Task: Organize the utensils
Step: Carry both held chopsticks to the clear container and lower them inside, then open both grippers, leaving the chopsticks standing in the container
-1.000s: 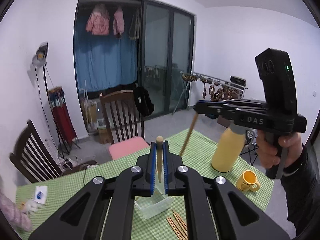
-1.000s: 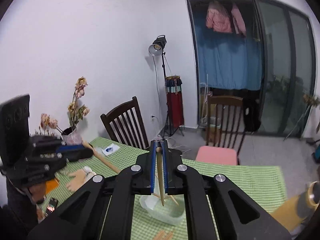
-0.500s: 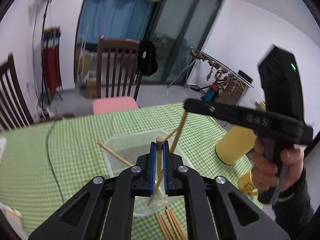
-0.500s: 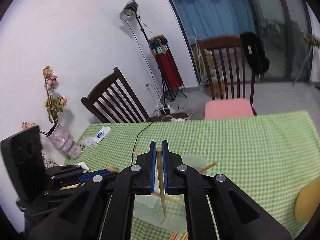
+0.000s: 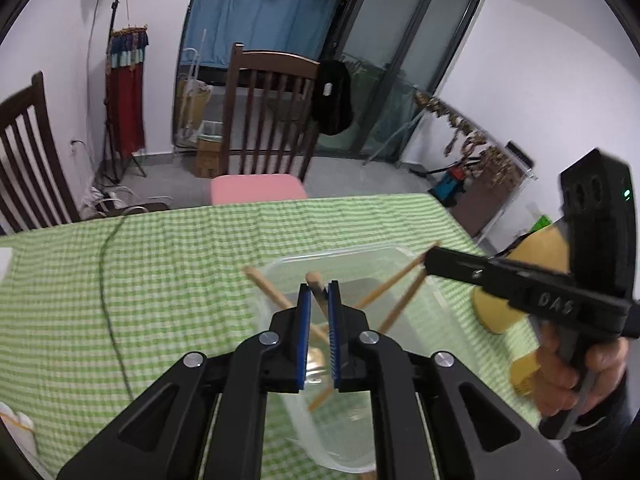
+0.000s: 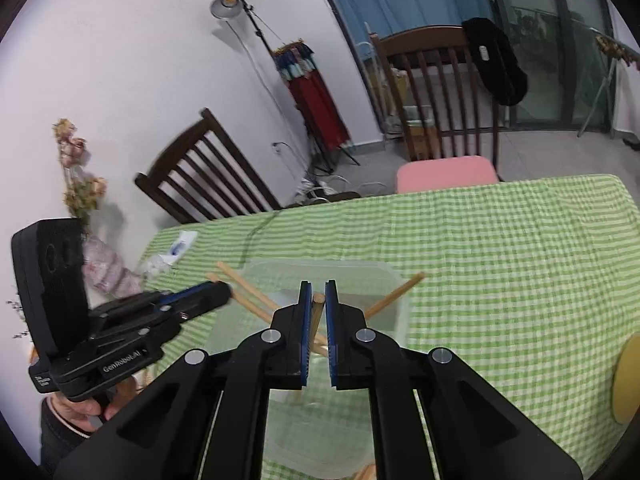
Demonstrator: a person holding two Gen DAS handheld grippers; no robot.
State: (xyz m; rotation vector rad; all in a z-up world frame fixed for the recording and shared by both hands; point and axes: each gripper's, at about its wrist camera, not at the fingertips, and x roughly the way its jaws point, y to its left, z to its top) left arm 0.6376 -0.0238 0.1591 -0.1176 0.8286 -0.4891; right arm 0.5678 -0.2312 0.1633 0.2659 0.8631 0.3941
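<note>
Green-checked cloth covers the bench (image 5: 168, 264), where a clear plastic tub (image 5: 352, 264) now sits right under both tools, having been far below a second ago. Left tool (image 5: 319, 304) and right tool (image 6: 318, 304) each stay clamped on a chopstick (image 6: 317, 314), tips lowered into the tub, so release looks next. More chopsticks already lean inside.

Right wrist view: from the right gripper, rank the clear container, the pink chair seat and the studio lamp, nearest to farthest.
From the right gripper, shut on a chopstick:
1. Clear container, directly below the fingertips on the table.
2. Pink chair seat, past the table's far edge, right of centre.
3. Studio lamp, high by the wall, upper left.
</note>
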